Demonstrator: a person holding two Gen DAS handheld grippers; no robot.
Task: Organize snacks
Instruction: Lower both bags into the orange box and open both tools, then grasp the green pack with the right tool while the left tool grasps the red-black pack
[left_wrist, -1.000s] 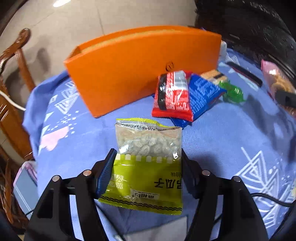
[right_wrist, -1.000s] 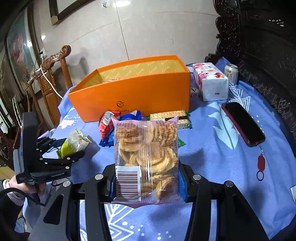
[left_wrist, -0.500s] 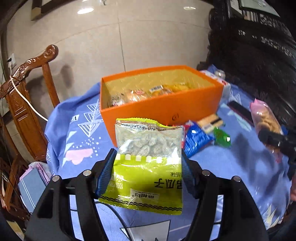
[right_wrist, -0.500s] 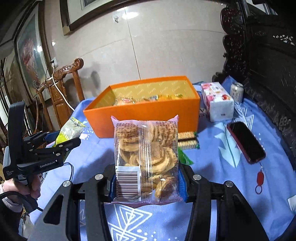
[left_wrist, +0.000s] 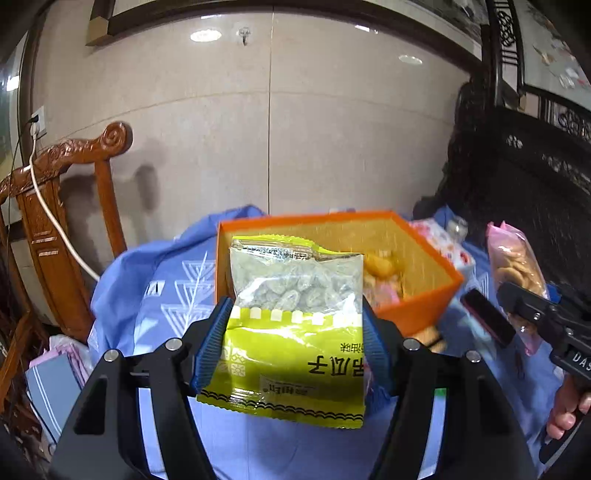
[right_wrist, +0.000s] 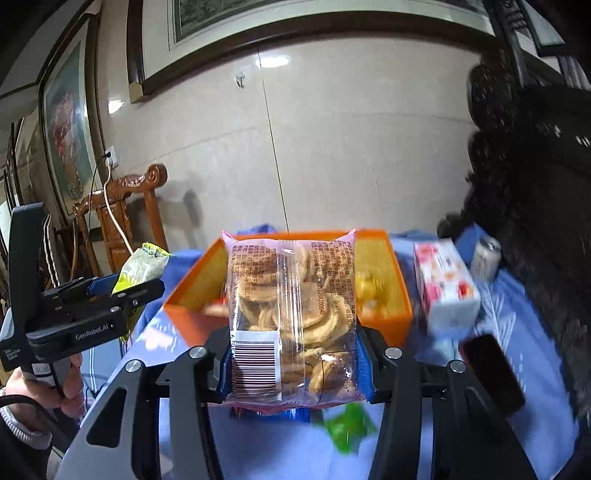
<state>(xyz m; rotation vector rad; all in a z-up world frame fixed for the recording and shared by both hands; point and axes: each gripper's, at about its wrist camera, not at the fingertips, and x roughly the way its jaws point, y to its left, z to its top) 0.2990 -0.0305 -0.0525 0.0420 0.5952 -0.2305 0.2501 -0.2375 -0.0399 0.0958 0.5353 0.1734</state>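
Green seed packet (left_wrist: 295, 332) sits clamped inside left gripper (left_wrist: 291, 347).

Both grippers, left (left_wrist: 295, 343) and right (right_wrist: 295, 363), are black with blue ribbed jaw pads, silver screws behind the jaws, white lettering.

A home dining room was suggested by a carved wooden chair (left_wrist: 70, 206), framed paintings (right_wrist: 295, 22) and a cloth-covered table (left_wrist: 155, 295).
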